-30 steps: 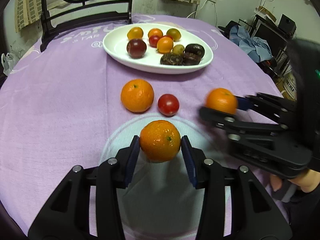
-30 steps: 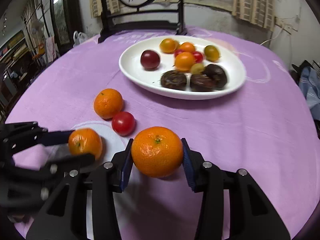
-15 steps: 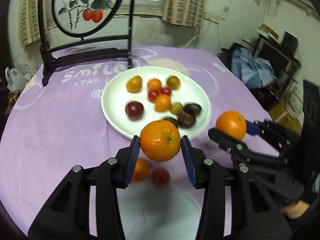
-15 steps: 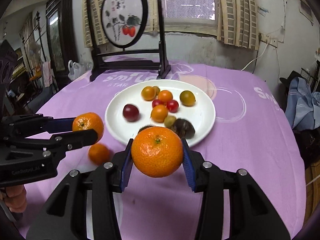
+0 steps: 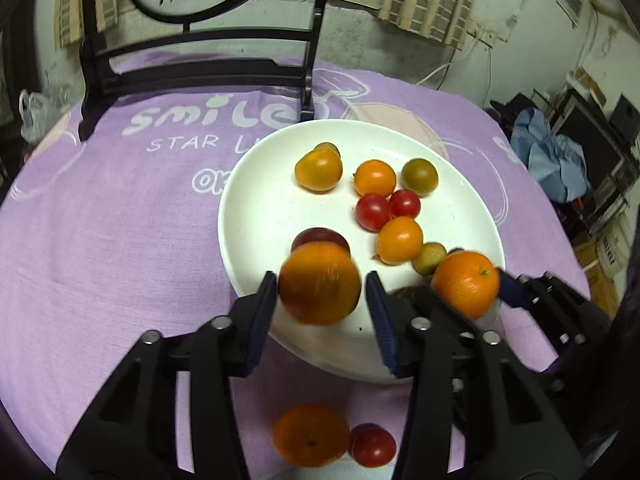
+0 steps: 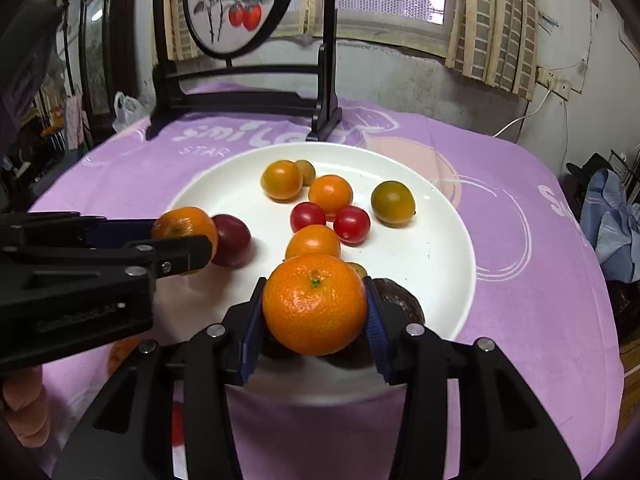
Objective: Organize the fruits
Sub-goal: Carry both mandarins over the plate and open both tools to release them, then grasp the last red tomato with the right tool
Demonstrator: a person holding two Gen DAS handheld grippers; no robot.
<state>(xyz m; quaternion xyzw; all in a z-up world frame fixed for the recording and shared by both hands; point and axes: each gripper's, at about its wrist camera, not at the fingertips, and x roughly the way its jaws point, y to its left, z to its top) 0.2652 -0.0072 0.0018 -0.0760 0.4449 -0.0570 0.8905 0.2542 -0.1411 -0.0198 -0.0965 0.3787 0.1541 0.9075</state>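
The left claw (image 5: pixel 322 306) has just been opening: its blue pads (image 5: pixel 262 312) now stand apart with a blurred mandarin (image 5: pixel 320 283) between them, a gap showing on the right side and the left pad just at the fruit's edge, so the fruit is no longer clamped; it sits over the near-left part of the white plate (image 5: pixel 256 216), in front of a dark red plum (image 5: pixel 316 237). The right claw (image 6: pixel 314 322) is clamped on a second mandarin (image 6: pixel 315 309), stem end up, both pads pressed against its sides, over the plate's near rim and above two dark brown fruits (image 6: pixel 402 304). Farther out on the plate lie two cherry tomatoes (image 6: pixel 352 224), several small orange fruits (image 6: pixel 330 194) and a greenish one (image 6: pixel 393 203), loosely grouped toward the middle and far side. Off the plate, on the bench's purple cloth (image 5: pixel 120 216) near the camera, another mandarin (image 5: pixel 311 434) lies touching a red tomato (image 5: pixel 374 445). A black-framed round screen (image 6: pixel 236 4) painted with red fruit stands at the bench's far edge, well apart from the plate. A person's fingers (image 6: pixel 24 412) show beneath the left claw's handle.
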